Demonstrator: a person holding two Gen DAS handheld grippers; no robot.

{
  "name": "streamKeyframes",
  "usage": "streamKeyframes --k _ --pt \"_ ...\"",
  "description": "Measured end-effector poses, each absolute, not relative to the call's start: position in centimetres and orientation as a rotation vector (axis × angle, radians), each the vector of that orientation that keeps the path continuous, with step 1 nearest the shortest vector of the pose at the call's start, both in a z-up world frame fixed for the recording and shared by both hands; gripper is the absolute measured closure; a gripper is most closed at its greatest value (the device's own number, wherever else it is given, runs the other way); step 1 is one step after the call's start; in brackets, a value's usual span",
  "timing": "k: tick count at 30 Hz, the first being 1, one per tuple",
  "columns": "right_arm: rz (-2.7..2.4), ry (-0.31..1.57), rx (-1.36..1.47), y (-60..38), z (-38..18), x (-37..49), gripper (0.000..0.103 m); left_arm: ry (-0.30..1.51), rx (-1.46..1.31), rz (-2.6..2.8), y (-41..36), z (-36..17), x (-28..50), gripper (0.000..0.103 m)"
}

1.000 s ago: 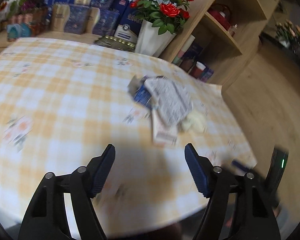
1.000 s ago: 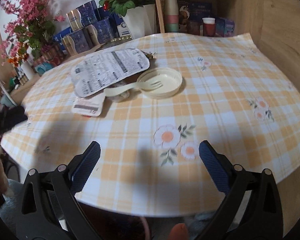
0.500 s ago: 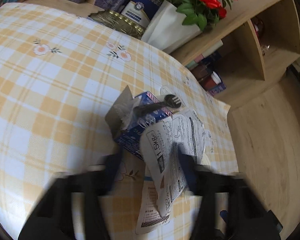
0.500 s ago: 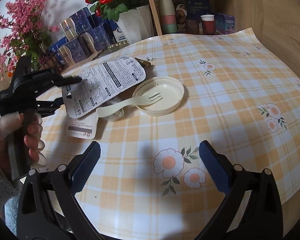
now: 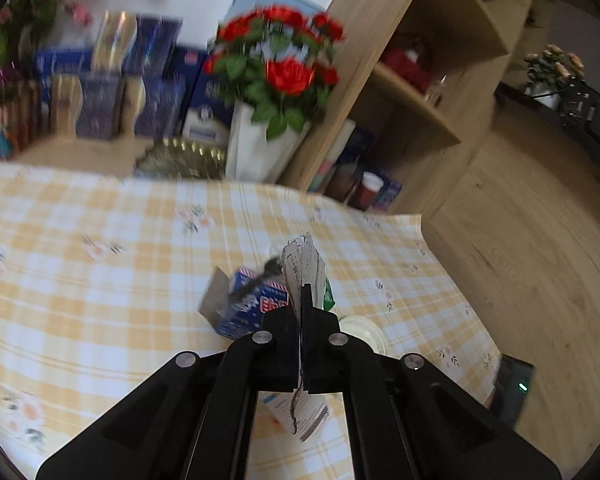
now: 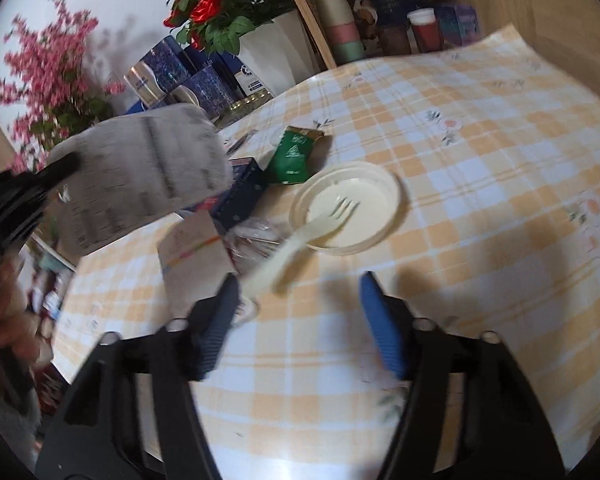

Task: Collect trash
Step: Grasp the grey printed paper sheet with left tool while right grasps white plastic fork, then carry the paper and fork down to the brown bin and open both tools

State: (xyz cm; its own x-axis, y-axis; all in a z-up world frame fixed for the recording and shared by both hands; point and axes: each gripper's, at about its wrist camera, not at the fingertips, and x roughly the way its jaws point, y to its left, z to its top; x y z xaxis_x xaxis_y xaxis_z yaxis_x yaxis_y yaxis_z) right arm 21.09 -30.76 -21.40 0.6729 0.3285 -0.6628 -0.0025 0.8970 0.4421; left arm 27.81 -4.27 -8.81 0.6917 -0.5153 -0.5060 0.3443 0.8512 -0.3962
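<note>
Right now the left gripper (image 5: 301, 312) has its jaws pressed together on the edge of a printed wrapper (image 5: 305, 268), which stands up thin and edge-on between the fingers in the left wrist view. From the right wrist view the same wrapper (image 6: 140, 176) hangs broad and limp, lifted above the checked tablecloth (image 6: 480, 152). The main risk, as I judge it, is that the sheet is pinched only at one margin — a quick swing could let it slide out, or its loose end could drag the rubbish lying beneath it.

The right gripper (image 6: 296, 320) is wide apart and holds nothing; its blue pads sit low over the cloth, with the handle of a cream plastic fork (image 6: 300, 240) running in toward its left finger. Whether the finger touches the handle is lost in blur. A careless closing there could flick the fork off the round plastic lid (image 6: 384, 204) its tines rest in.

Taking that lid as the landmark: a green packet (image 6: 294, 156) lies just behind it, a dark blue carton (image 6: 240, 196) sits to its left under the raised wrapper, and a crumpled clear film (image 6: 256, 240) with a white card (image 6: 196, 252) lies at its near left. Roses in a white vase (image 6: 276, 56) stand well behind it.
</note>
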Motion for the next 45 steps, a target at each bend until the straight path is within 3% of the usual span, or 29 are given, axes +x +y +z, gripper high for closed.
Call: streamKeyframes --k 3,10,17,45 --pt "0.206 0.823 0.508 -30.4 -21.9 22.1 0.061 0.611 -0.268 -0.457 -2.3 -7.7 25.5 0.102" --pt "0.095 0.875 0.561 -29.6 -23.8 24.8 0.063 0.602 -0.270 -0.361 2.9 -8.4 20.7 0.102" --pt "0.061 0.911 0.461 -28.3 -24.1 26.2 0.087 0.657 -0.329 -0.305 6.8 -10.7 18.0 0.102" --pt "0.229 0.755 0.428 -28.1 -17.0 10.0 0.088 0.753 -0.116 -0.609 1.6 -10.5 6.6 0.102"
